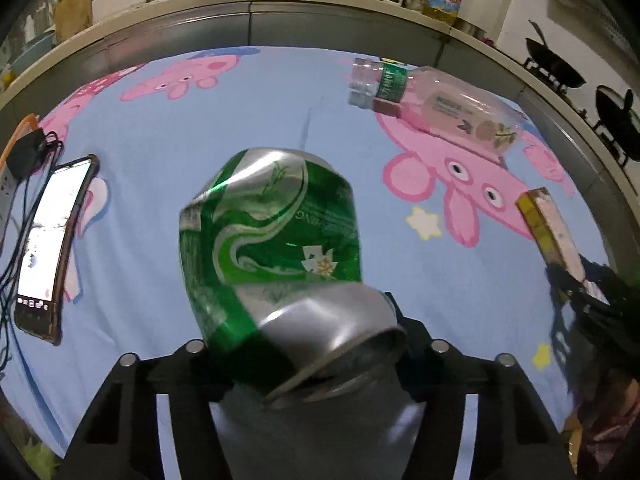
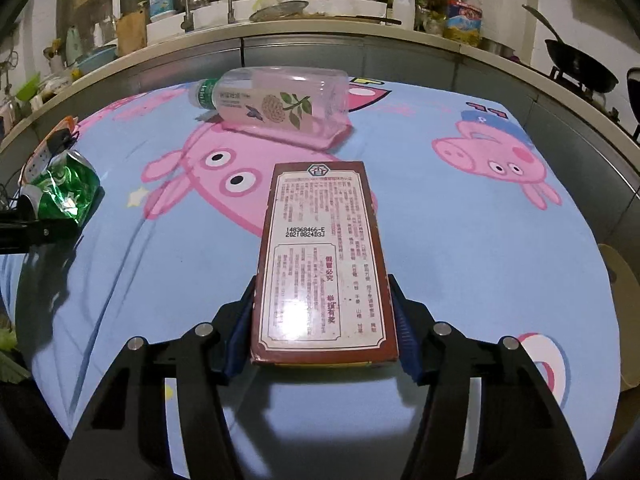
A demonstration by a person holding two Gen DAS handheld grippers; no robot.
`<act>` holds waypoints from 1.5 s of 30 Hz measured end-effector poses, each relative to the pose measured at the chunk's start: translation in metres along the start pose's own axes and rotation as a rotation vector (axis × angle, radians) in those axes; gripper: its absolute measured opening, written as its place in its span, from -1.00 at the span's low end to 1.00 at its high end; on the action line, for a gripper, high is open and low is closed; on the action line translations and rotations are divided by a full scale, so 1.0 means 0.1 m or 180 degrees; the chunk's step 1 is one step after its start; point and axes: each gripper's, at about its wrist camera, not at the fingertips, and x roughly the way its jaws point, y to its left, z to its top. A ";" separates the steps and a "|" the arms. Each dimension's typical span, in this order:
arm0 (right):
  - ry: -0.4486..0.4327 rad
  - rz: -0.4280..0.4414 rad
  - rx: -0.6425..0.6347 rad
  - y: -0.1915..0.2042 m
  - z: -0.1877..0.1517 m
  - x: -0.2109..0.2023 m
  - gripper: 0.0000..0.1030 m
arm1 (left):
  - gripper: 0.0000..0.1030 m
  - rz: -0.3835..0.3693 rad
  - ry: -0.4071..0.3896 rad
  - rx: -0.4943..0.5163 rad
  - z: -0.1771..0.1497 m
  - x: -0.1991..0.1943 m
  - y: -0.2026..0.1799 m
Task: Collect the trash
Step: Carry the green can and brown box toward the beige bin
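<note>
My left gripper (image 1: 308, 344) is shut on a crushed green and silver can (image 1: 276, 240), held above the blue cartoon cloth (image 1: 160, 128). The can also shows at the left of the right wrist view (image 2: 66, 192). My right gripper (image 2: 324, 320) is shut on a flat brown box with a printed label (image 2: 320, 264), held above the cloth (image 2: 480, 260). The box shows at the right of the left wrist view (image 1: 550, 228). An empty clear plastic bottle with a green cap band (image 1: 436, 104) lies on its side at the far part of the cloth, ahead of the right gripper (image 2: 280, 104).
A lit phone (image 1: 52, 248) lies at the cloth's left edge beside a power strip with a black plug and cables (image 1: 28, 152). Behind the table runs a kitchen counter (image 2: 320, 32) with a sink, bottles and woks (image 2: 580, 68).
</note>
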 end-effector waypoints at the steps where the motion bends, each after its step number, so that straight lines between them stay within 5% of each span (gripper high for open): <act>1: -0.0005 0.0039 0.0028 -0.01 -0.01 -0.02 0.11 | 0.12 -0.0034 -0.0018 0.0017 0.00 -0.01 -0.03; 15: -0.0162 0.0004 0.0633 -0.51 -0.30 -0.42 0.12 | -0.12 -0.0596 -0.0209 0.0598 0.24 -0.05 -0.81; 22: -0.0136 -0.0017 0.0709 -0.59 -0.39 -0.45 0.12 | -0.11 -0.0581 0.0025 0.0401 0.26 0.11 -0.74; 24: -0.0131 0.0004 0.0688 -0.57 -0.39 -0.44 0.12 | 0.29 -0.0496 0.0014 0.0314 0.28 0.10 -0.69; 29: -0.0145 -0.0011 0.0585 -0.49 -0.36 -0.44 0.13 | 0.33 -0.0435 -0.0070 0.0188 0.33 0.07 -0.58; 32: -0.0123 -0.0010 0.0540 -0.44 -0.36 -0.42 0.13 | 0.01 -0.0519 -0.0052 0.0086 0.34 0.10 -0.49; 37: -0.0179 0.0025 0.0526 -0.39 -0.36 -0.45 0.11 | -0.18 -0.0680 -0.0131 0.0143 0.35 0.03 -0.51; 39: -0.0250 0.0028 0.0538 -0.38 -0.34 -0.49 0.11 | -0.66 -0.0797 -0.0119 0.0206 0.37 0.00 -0.58; 45: -0.0367 0.0034 0.0618 -0.43 -0.28 -0.59 0.11 | -0.78 -0.1049 -0.0040 0.0302 0.45 0.01 -0.85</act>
